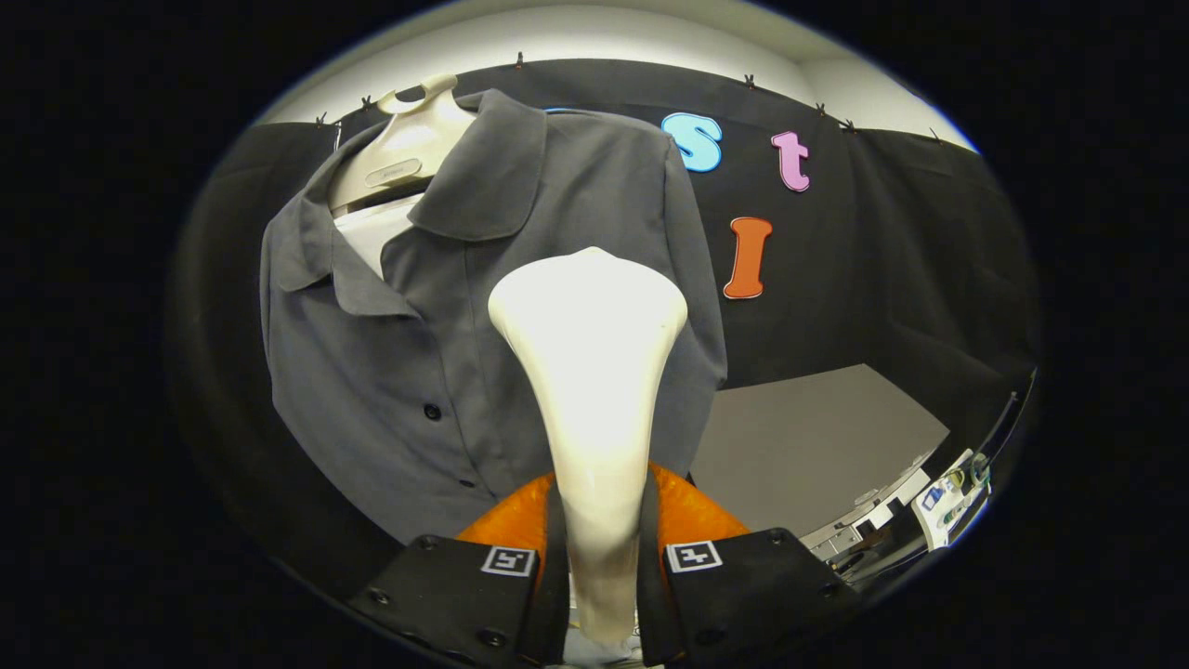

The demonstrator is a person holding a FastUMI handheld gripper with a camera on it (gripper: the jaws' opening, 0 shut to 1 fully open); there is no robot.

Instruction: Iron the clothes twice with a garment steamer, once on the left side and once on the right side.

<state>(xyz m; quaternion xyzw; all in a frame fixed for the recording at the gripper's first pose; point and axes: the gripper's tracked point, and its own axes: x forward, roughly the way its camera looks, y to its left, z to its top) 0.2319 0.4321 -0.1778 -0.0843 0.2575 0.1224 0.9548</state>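
Gripper [594, 557] clamped on steamer [589, 372] handle, both fingers pressing. Steamer head upright against grey shirt [390, 372] on hanger [409, 139], at panel right of button line. Advice: keep head flat on fabric, run slow straight vertical stroke, avoid buttons.

— What does the hand-held two-finger gripper [602, 506] look like?
— Two broad finger blocks at the bottom centre of the frame, each with a square black-and-white printed marker [508, 560] near its inner top corner.
— Fasteners?
— Small round screws [378, 596] along the blocks' outer edges. The fingers [692, 516] press both sides of the cream plastic garment steamer [587, 372].
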